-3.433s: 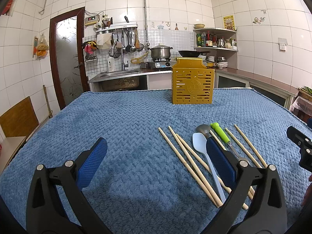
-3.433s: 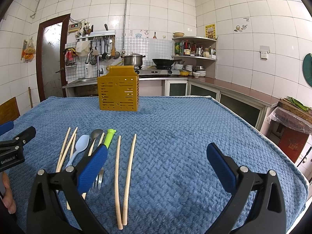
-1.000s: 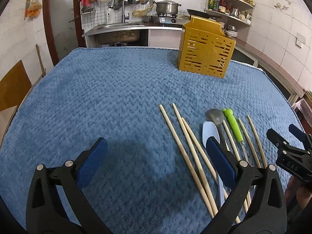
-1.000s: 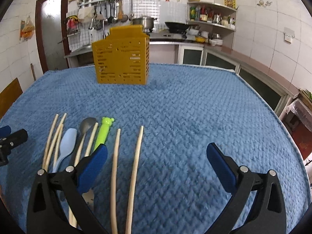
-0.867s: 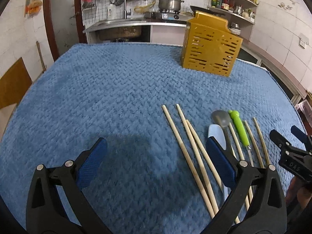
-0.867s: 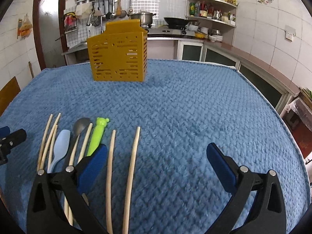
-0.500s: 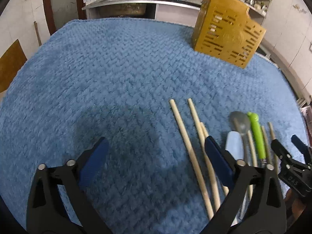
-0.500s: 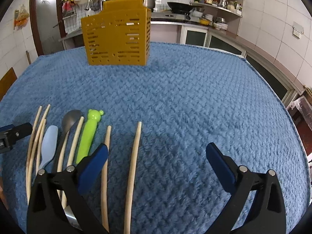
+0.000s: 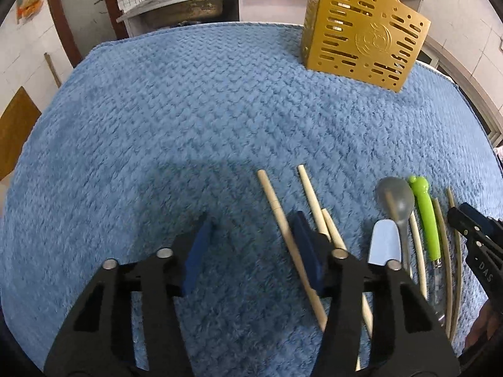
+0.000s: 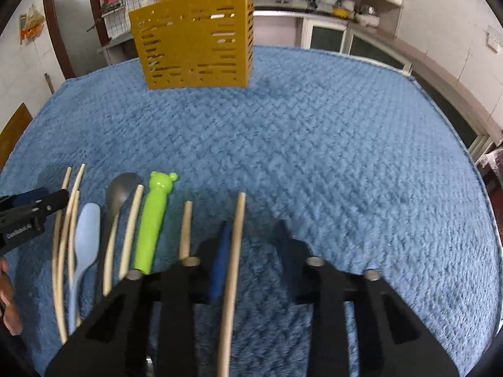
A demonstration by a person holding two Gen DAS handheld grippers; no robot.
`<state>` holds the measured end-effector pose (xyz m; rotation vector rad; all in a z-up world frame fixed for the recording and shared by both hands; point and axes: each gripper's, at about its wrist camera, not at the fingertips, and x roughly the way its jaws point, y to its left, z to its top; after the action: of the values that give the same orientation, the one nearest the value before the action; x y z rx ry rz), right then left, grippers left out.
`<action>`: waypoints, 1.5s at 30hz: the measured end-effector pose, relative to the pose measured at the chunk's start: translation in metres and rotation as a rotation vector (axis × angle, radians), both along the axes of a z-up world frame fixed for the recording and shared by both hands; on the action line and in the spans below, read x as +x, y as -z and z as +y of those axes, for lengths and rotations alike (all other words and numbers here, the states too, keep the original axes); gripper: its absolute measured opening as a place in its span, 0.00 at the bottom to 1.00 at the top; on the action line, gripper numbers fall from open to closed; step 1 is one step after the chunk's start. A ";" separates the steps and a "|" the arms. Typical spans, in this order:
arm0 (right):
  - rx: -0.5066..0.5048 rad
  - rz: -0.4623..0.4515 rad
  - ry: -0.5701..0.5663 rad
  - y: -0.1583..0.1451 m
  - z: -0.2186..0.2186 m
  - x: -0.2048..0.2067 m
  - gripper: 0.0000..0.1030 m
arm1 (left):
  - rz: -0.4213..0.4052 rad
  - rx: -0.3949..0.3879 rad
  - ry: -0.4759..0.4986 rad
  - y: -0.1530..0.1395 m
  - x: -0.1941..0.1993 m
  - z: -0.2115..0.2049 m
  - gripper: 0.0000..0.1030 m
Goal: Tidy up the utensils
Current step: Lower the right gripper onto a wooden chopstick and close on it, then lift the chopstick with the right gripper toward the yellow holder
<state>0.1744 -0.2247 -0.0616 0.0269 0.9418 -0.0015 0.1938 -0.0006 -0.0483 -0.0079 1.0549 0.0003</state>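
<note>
A yellow slotted utensil holder (image 9: 361, 31) (image 10: 195, 34) stands at the far side of the blue cloth. Several wooden chopsticks, a grey spoon (image 9: 396, 201) (image 10: 121, 188), a pale blue spoon (image 9: 385, 242) (image 10: 86, 229) and a green bear-handled utensil (image 9: 426, 216) (image 10: 154, 220) lie side by side near the front. My left gripper (image 9: 253, 232) is partly closed and low over the cloth, with the leftmost chopstick (image 9: 283, 223) between its jaws beside the right pad. My right gripper (image 10: 251, 235) is partly closed around the rightmost chopstick (image 10: 234, 251), which touches the left pad.
The table is covered by a blue textured cloth (image 9: 188, 110) (image 10: 345, 157). Behind it are a kitchen counter with a sink, a stove, shelves and a brown door. The right gripper's tip (image 9: 471, 229) shows in the left wrist view.
Both grippers have dropped toward the cloth and their jaws have narrowed from wide open. The left one now straddles the leftmost chopstick, the right one the rightmost.
</note>
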 end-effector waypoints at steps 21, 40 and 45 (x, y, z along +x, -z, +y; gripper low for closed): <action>0.072 -0.043 0.021 0.005 -0.005 0.002 0.07 | -0.034 0.003 0.017 0.002 0.007 -0.008 0.10; 0.180 -0.346 0.011 -0.037 -0.020 -0.020 0.06 | -0.328 -0.023 0.091 -0.049 -0.028 -0.013 0.04; 0.221 -0.372 -0.008 -0.052 -0.024 -0.022 0.06 | -0.366 -0.062 0.107 -0.062 -0.033 -0.012 0.04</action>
<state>0.1526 -0.2483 -0.0092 0.2210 0.5663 0.1112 0.1612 -0.0121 0.0139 -0.0076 0.6877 -0.1269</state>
